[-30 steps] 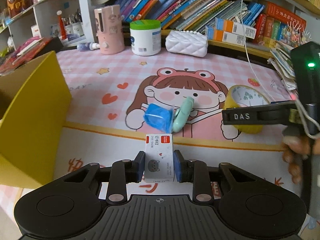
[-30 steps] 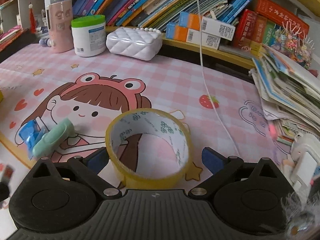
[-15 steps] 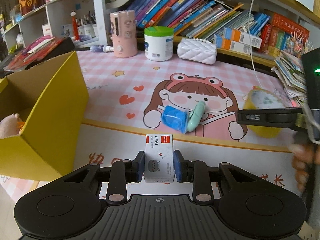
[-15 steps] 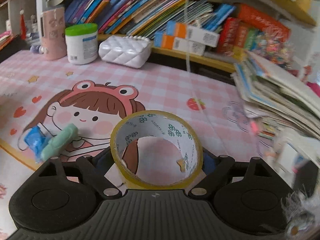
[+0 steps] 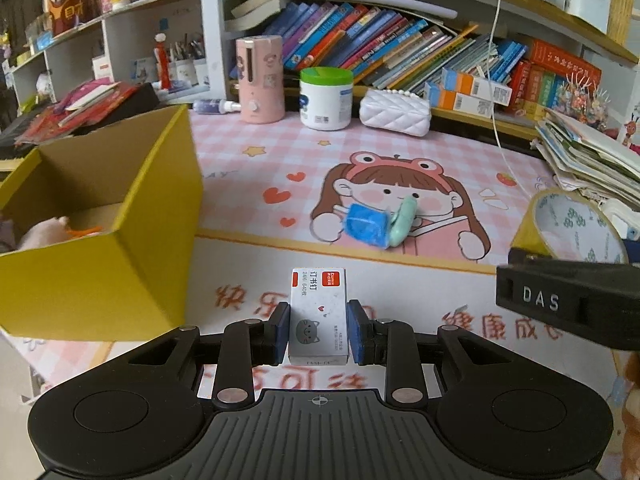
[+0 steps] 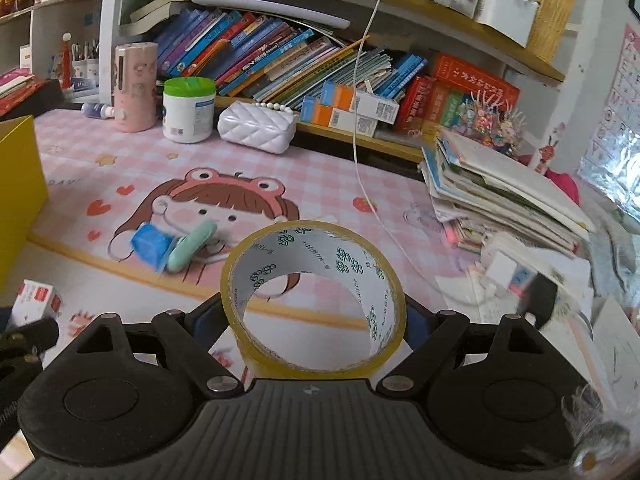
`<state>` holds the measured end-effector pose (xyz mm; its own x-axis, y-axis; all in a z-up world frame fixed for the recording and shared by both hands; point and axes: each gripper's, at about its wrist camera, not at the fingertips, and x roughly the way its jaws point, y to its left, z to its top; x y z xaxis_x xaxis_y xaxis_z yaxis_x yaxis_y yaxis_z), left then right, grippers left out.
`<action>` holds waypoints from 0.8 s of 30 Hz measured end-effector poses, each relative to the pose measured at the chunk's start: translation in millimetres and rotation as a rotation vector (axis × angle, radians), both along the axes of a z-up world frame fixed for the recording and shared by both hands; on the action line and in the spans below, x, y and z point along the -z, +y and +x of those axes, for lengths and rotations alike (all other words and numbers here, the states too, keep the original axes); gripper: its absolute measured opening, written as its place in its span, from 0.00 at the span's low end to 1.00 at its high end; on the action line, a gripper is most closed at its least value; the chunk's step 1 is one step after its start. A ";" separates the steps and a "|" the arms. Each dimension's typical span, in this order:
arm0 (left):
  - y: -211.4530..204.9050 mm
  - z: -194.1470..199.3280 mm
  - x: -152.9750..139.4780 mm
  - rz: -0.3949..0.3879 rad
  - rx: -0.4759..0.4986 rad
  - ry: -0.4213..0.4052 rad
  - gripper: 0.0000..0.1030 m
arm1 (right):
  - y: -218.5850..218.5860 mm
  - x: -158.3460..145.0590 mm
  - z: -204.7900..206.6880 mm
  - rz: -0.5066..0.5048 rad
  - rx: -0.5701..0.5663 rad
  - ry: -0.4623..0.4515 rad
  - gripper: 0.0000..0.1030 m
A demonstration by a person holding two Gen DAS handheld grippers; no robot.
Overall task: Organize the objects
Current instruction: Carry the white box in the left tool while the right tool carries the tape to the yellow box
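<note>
Pink tabletop (image 5: 248,168): left gripper (image 5: 319,330) clamps staple box (image 5: 319,316), right gripper (image 6: 314,320) clamps tape roll (image 6: 314,298), probably bound for yellow box (image 5: 100,240) at nine o'clock.

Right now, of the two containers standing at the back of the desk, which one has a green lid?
The white jar, short and wide, has the green lid. The pink cylinder left of it is taller and has no green.

Crowded bookshelves (image 5: 400,40) back a desk under a pink cartoon mat (image 5: 400,152).
</note>
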<state>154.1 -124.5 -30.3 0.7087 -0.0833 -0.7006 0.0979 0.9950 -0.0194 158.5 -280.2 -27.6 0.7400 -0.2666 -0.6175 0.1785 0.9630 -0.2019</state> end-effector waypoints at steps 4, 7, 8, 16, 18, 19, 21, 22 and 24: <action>23.9 -17.5 -3.1 -0.003 -0.007 -0.020 0.27 | 23.3 -2.1 -17.5 0.003 0.000 0.002 0.83; 45.9 -30.5 -4.4 -0.008 -0.020 -0.029 0.27 | 45.9 -4.7 -29.7 0.000 -0.014 -0.004 0.83; 54.9 -35.9 -4.6 -0.011 -0.027 -0.030 0.27 | 53.8 -5.2 -33.9 -0.002 -0.019 -0.005 0.83; 120.7 -71.2 -10.5 -0.039 -0.109 -0.039 0.27 | 126.7 -9.6 -72.7 -0.029 -0.101 -0.010 0.83; 135.0 -79.5 -12.3 -0.045 -0.123 -0.046 0.27 | 142.4 -10.8 -81.5 -0.034 -0.121 -0.012 0.83; 141.3 -83.2 -13.1 -0.048 -0.126 -0.048 0.27 | 149.9 -11.9 -86.0 -0.036 -0.129 -0.015 0.83; 152.7 -91.4 -14.8 -0.051 -0.130 -0.054 0.27 | 162.2 -13.0 -93.7 -0.036 -0.136 -0.021 0.83; 158.4 -95.6 -15.6 -0.050 -0.131 -0.059 0.27 | 167.8 -13.5 -97.7 -0.034 -0.136 -0.022 0.83; 170.3 -103.6 -17.7 -0.047 -0.135 -0.068 0.27 | 178.4 -14.1 -103.7 -0.027 -0.136 -0.024 0.83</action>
